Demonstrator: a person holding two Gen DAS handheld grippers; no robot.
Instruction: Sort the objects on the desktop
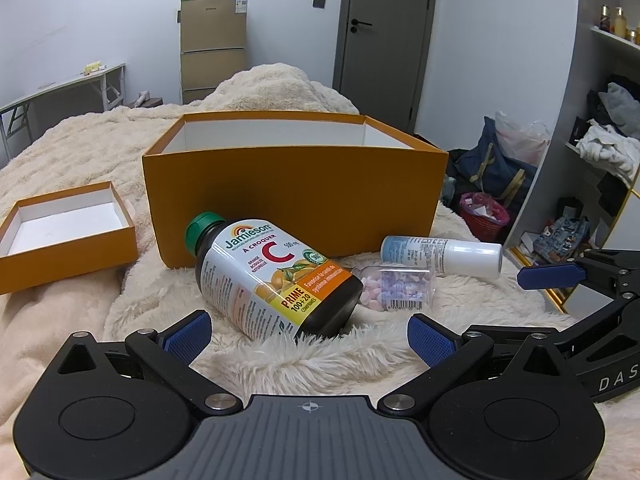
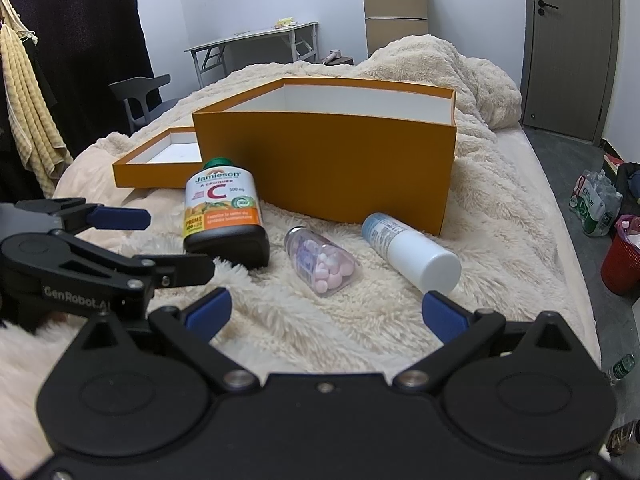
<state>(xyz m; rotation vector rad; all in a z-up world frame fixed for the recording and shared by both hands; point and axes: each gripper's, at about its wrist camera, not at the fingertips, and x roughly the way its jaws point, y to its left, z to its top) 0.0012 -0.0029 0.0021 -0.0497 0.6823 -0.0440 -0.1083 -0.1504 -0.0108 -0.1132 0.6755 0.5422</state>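
A dark Jamieson vitamin C bottle [image 1: 272, 276] with a green cap lies on the fluffy blanket in front of a large open orange box [image 1: 296, 192]. Beside it lie a clear bottle of pink pills [image 1: 396, 286] and a white bottle [image 1: 444, 256]. My left gripper [image 1: 310, 334] is open and empty, just short of the vitamin bottle. My right gripper [image 2: 326, 312] is open and empty, just short of the pill bottle [image 2: 322, 266] and the white bottle [image 2: 412, 252]. The vitamin bottle [image 2: 224, 216] and box [image 2: 332, 160] also show there.
A shallow orange lid [image 1: 60, 236] lies left of the box. The bed edge drops off to the right, with a red basket [image 2: 622, 264] and bags on the floor. A grey door [image 1: 384, 40] and a folding table [image 2: 256, 44] stand behind.
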